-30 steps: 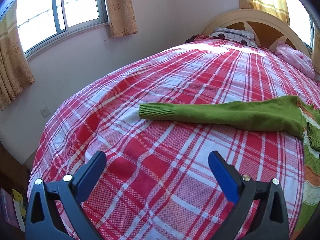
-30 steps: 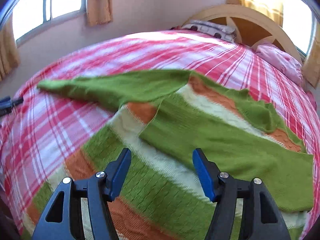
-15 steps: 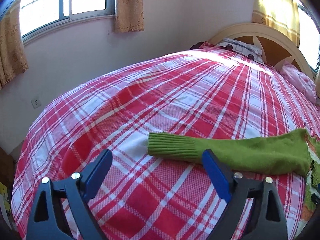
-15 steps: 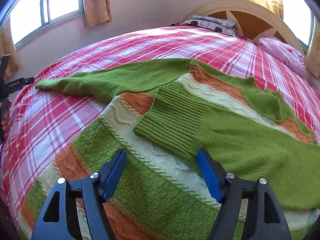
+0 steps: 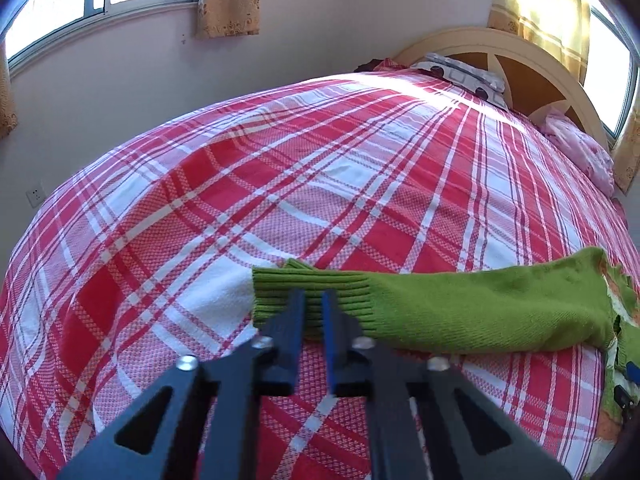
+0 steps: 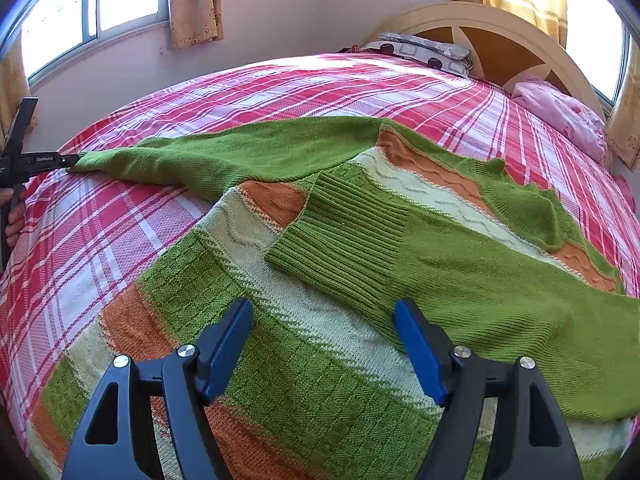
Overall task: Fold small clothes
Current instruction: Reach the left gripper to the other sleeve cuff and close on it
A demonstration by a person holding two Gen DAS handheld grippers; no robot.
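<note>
Red-and-white plaid bedspread (image 5: 280,184) is covering the whole bed, its left edge curving down toward a pale wall (image 5: 120,72) under the windows, with a broad stretch of bare plaid lying open between the knitwear and that edge. At the far end a cream headboard (image 6: 500,24) is rising behind a grey patterned pillow (image 6: 420,50) and a pink pillow (image 6: 560,116).

A green, orange and cream striped sweater (image 6: 304,360) is lying flat across the near half of the bed. Its right sleeve is folded in over the body, the ribbed cuff (image 6: 340,240) resting just ahead of the right gripper (image 6: 322,350), whose blue-padded jaws are standing apart above the knit with nothing pinched between them.

The sweater's left sleeve (image 6: 224,152) is stretching out toward the left edge of the bed. There the left gripper (image 5: 313,312) is clenching the ribbed cuff (image 5: 304,288) of that sleeve, its jaws pressed together on the fabric; in the right wrist view the same gripper (image 6: 64,161) is showing at the sleeve's tip, a hand (image 6: 16,216) gripping its handle at the frame's edge.
</note>
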